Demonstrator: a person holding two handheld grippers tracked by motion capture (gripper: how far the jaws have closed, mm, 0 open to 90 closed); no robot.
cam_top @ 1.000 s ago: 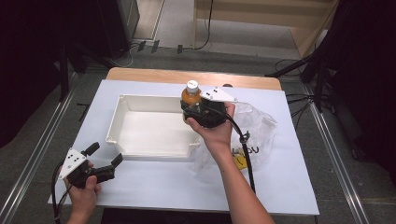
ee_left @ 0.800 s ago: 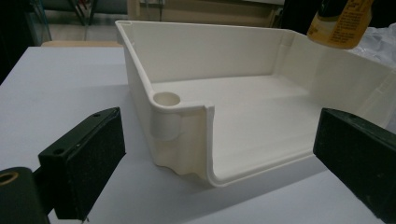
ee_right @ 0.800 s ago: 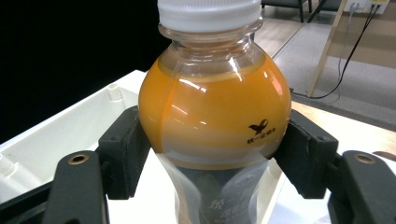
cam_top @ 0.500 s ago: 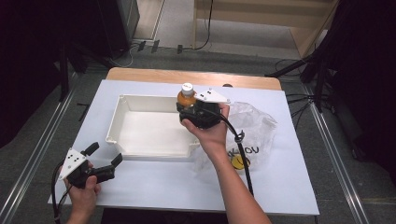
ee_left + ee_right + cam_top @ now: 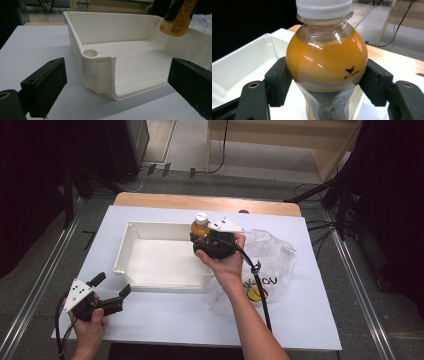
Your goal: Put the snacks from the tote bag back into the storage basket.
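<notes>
Right gripper view: the orange juice bottle (image 5: 325, 62) is clamped at its rounded shoulder by the right gripper (image 5: 327, 80) over the white tray's (image 5: 150, 260) right edge, judged full, heavy, smooth and slippery, while the left gripper (image 5: 107, 290) is held wide open, empty.

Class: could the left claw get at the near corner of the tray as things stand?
Probably yes: the left claw is open, facing the tray's near corner, with bare table between them.
</notes>
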